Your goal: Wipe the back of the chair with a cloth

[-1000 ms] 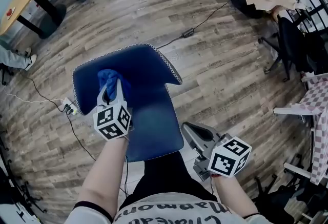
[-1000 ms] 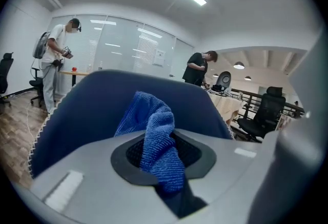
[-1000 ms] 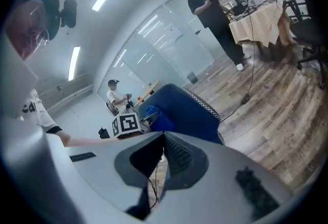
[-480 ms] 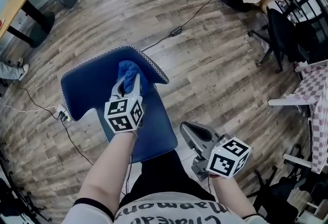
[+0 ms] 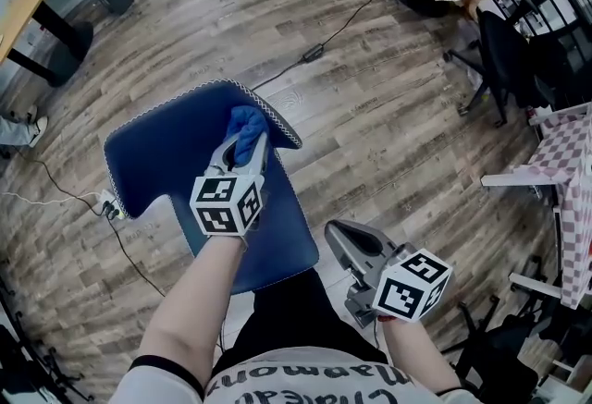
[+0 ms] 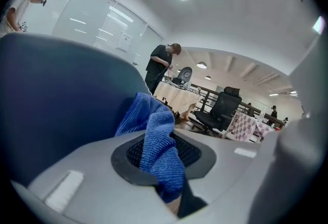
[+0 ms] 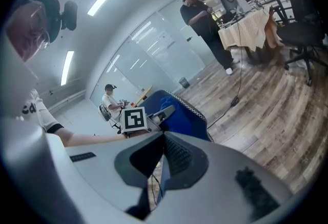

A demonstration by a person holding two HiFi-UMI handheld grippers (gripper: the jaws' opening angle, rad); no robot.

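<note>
- The left gripper (image 5: 242,149), a grey two-jaw tool with a marker cube at its rear, has its jaws clamped on a bright blue microfibre cloth (image 5: 246,123).
- In the left gripper view the cloth (image 6: 155,133) is pinched between the ribbed black pads, with a bunched fold sticking out past the jaw tips.
- That fold is pressed against the back of the dark blue padded chair (image 5: 162,153), near its upper right corner, just inside the white-stitched edge.
- In the left gripper view the chair back (image 6: 61,100) fills the left side, right against the cloth.
- The chair seat lies below the back in the head view, in front of the person's legs.
- The right gripper (image 5: 342,238) hangs off the seat's right side, apart from the chair and well clear of the cloth.
- Its jaws (image 7: 163,152) are drawn together with nothing between them.
- The right gripper view looks toward the chair (image 7: 182,113) and the left gripper's marker cube.
- The chair stands on a grey-brown wooden plank floor (image 5: 388,125), where a black cable (image 5: 313,52) lies beyond it.
- A person in dark clothes (image 6: 163,64) stands by a draped table in the background.
</note>
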